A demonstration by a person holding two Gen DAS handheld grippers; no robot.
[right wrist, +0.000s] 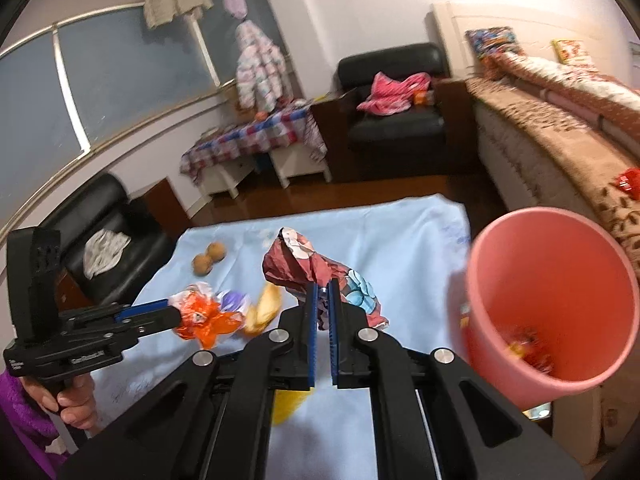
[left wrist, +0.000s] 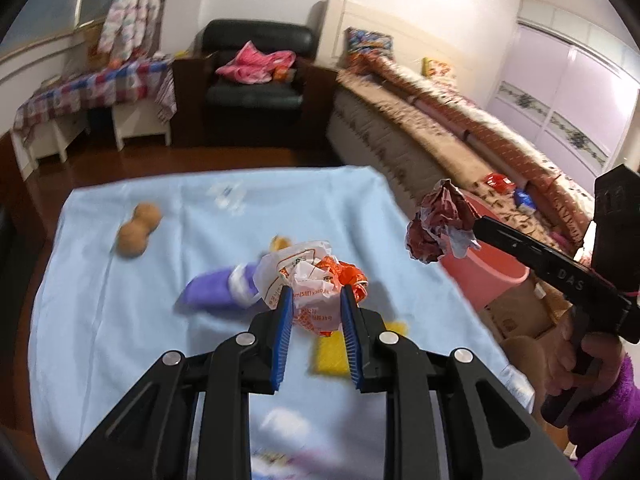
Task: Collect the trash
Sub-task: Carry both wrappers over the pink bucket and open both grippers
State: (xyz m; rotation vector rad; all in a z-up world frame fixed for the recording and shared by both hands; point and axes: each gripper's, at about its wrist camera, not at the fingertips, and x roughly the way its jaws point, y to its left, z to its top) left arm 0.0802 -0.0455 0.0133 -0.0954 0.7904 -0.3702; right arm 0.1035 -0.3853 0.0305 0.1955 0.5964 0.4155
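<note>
My left gripper (left wrist: 314,292) is shut on a crumpled white-and-orange plastic bag (left wrist: 304,268), lifted just above the light-blue cloth (left wrist: 120,320). In the right wrist view the same bag (right wrist: 204,316) hangs from the left gripper (right wrist: 178,314). My right gripper (right wrist: 323,286) is shut on a crumpled dark-red printed wrapper (right wrist: 296,264), held up in the air. The left wrist view shows that wrapper (left wrist: 436,224) at the tip of the right gripper (left wrist: 476,226), in front of a pink bucket (left wrist: 492,264). The bucket (right wrist: 560,272) stands off the table's right edge with some bright scraps at its bottom.
On the cloth lie a purple-and-white item (left wrist: 212,290), a cork peanut-shaped ball (left wrist: 138,230), a yellow flat piece (left wrist: 332,350), a yellowish item (right wrist: 264,308) and a clear plastic scrap (left wrist: 228,196). A bed (left wrist: 440,128) runs along the right; a black armchair (left wrist: 256,80) stands behind.
</note>
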